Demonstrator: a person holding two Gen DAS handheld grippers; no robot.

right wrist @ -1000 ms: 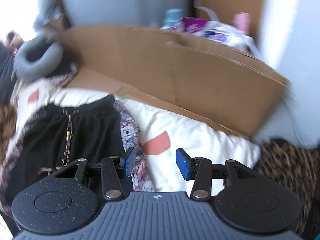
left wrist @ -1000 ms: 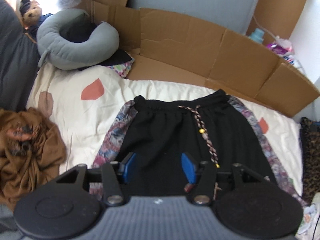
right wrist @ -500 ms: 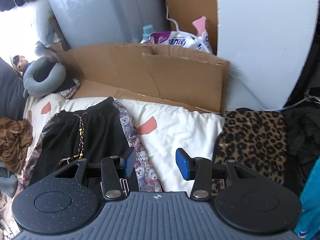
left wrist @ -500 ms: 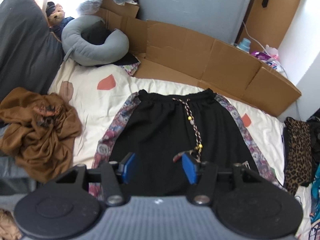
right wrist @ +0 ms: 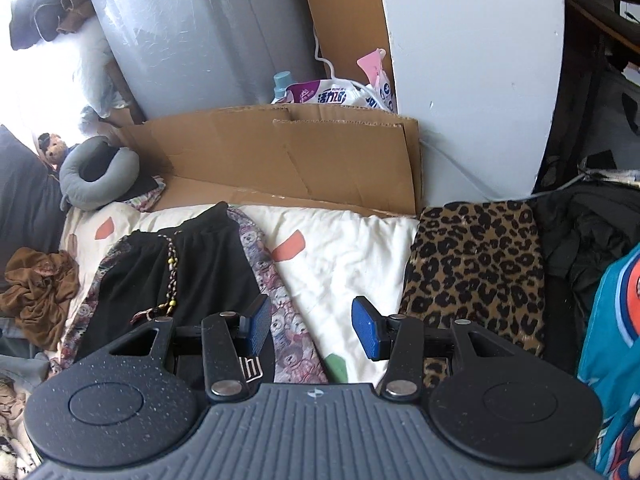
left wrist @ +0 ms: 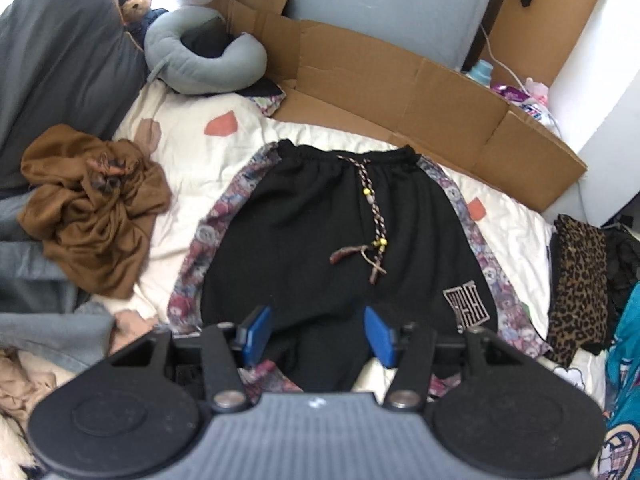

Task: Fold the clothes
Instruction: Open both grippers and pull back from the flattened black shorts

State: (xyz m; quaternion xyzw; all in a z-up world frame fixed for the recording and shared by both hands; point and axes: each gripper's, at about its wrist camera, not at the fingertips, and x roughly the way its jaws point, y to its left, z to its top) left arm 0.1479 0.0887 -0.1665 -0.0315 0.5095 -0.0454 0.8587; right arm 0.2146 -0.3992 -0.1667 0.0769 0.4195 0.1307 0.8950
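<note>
Black pants (left wrist: pixel 320 232) with patterned side stripes and a beaded drawstring (left wrist: pixel 374 216) lie flat on the cream bedsheet (left wrist: pixel 188 148), waistband toward the cardboard. In the left wrist view my left gripper (left wrist: pixel 318 334) hovers above the pants' lower part, jaws apart, nothing between the blue pads. The right wrist view shows the same pants (right wrist: pixel 192 268) at the left. My right gripper (right wrist: pixel 310 330) hangs open over the pants' right stripe and the bare sheet (right wrist: pixel 344 264), holding nothing.
A crumpled brown garment (left wrist: pixel 92 208) lies left of the pants. A leopard-print cloth (right wrist: pixel 476 268) and a teal garment (right wrist: pixel 612 340) sit at the right. Flattened cardboard (left wrist: pixel 400 88) lines the far side. A grey neck pillow (left wrist: pixel 200 60) and a dark cushion (left wrist: pixel 60 52) are at the back left.
Both grippers have drawn back and risen away from the pants, so more of the bed shows. The right view now takes in the leopard cloth. Jaws look unchanged.
</note>
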